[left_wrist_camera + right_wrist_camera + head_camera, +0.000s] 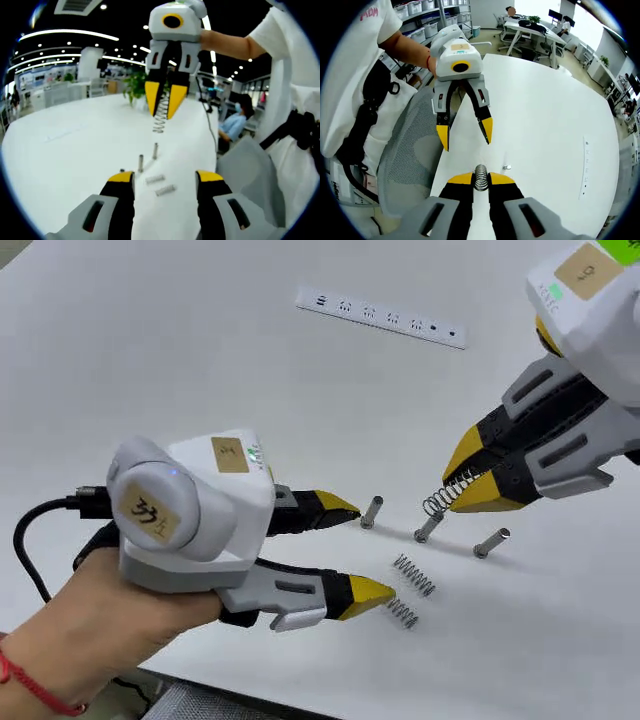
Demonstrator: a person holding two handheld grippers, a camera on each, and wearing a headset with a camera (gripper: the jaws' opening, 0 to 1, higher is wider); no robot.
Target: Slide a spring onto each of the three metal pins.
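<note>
My right gripper (450,494) comes in from the upper right, shut on a coil spring (437,503). The spring's free end hangs just above the middle of three short metal pins (428,528). The other pins (371,511) (491,542) lie to either side on the white table. Two loose springs (413,575) (402,613) lie in front of them. My left gripper (362,548) is open at the lower left, its jaws straddling the space left of the pins. In the right gripper view the held spring (480,175) sits between the jaw tips. In the left gripper view the right gripper (164,107) hangs over the pins (155,150).
A white power strip (380,315) lies at the back of the table (200,350). A black cable (35,530) runs from the left gripper past the table's near edge. A mesh chair (412,150) stands by the table in the right gripper view.
</note>
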